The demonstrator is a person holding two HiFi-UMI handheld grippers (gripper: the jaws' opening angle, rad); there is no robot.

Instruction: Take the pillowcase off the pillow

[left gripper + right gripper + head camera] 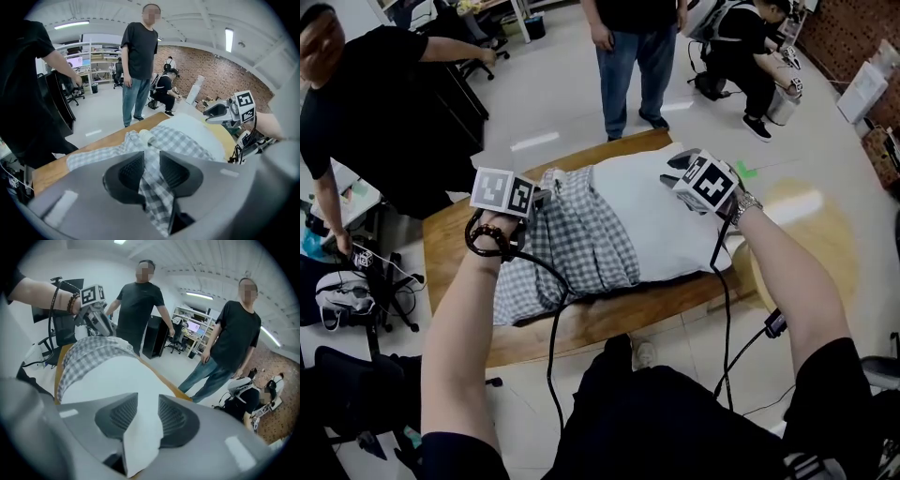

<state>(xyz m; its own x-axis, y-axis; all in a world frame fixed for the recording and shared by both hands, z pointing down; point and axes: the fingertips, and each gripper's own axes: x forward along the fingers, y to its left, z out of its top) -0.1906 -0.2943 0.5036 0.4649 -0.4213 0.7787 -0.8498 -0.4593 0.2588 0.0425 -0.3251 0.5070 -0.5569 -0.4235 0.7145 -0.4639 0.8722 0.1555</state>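
No words, brand names or numbers could be read in any view. The only sign-like marks were black-and-white square coded patterns. One set stood on the white marker cube (503,192) of the left gripper (546,197), another on the matching cube (709,183) of the right gripper (675,167). Each visible cube face bore one pattern inside a white border, and none held letters or digits. Lit monitor screens (193,327) on the background desks were too small and blurred for any content to be made out.
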